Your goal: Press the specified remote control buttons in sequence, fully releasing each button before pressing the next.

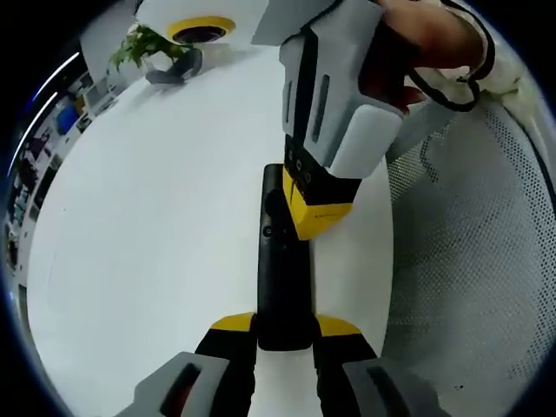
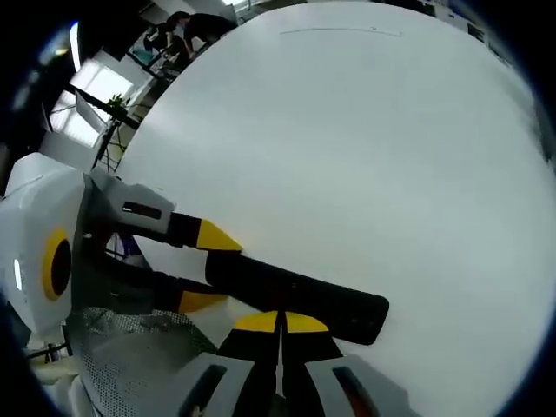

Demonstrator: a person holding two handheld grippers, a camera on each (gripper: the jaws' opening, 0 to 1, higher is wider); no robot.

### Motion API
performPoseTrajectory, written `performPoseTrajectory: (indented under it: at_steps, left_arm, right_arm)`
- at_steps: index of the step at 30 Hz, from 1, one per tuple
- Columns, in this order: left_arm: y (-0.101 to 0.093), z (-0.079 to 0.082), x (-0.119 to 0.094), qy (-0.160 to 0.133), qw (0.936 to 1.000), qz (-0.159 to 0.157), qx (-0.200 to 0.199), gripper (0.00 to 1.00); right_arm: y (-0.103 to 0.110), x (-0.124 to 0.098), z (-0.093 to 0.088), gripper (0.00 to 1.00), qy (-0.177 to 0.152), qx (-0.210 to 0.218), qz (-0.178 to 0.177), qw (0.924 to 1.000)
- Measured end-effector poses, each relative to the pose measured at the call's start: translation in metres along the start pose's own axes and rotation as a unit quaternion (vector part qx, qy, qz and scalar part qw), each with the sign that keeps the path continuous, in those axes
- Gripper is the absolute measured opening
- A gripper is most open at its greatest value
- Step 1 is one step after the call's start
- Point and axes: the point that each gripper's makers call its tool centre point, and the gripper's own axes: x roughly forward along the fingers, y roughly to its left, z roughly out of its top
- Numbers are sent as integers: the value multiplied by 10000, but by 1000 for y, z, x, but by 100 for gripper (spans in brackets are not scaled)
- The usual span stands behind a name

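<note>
A: Black plastic, long and slim: one remote control [image 1: 282, 269] lies flat on the white desk [image 1: 156, 226]. In the left gripper view its near end sits between the yellow-tipped fingers of the left gripper [image 1: 284, 328], which are clamped on it from both sides.

B: And the other tool?

A: The right gripper [image 1: 317, 208] comes into that view from above, held by a person's hand [image 1: 426, 39]. Its yellow tip rests against the top face of the remote, partway along. Small buttons show beside the tip; no writing on them can be read.

B: What does the right gripper view add?

A: There the remote [image 2: 295, 295] runs across the lower part of the white desk [image 2: 347, 130]. The right gripper [image 2: 280, 323] has its fingers closed together, tips touching, right at the remote's edge. The left gripper [image 2: 204, 269] enters from the left, one yellow tip on each side of the remote's far end.

B: Anything else, counted?

A: One green plant [image 1: 143, 48] at the far edge of the desk in the left gripper view, and one white mesh surface [image 1: 478, 261] beside the desk. No brand or label is legible anywhere.
</note>
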Motion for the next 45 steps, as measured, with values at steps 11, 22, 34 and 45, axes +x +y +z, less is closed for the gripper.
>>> performPoseTrajectory:
  at_steps: [11,22,34,45]
  left_arm:
    - [0,1,0,4,10000,-5,5,24]
    - [-1,1,0,29,10000,25,28,24]
    - [-1,0,0,-26,10000,35,-8,24]
    - [-1,0,-1,-38,10000,35,-24,24]
  right_arm:
    - [-2,0,0,0,-40,-200,-10,9998]
    - [-3,-2,1,0,-42,-5,55,10000]
    - [7,-3,18,0,-511,225,420,9976]
    - [7,2,17,0,-471,108,338,9983]
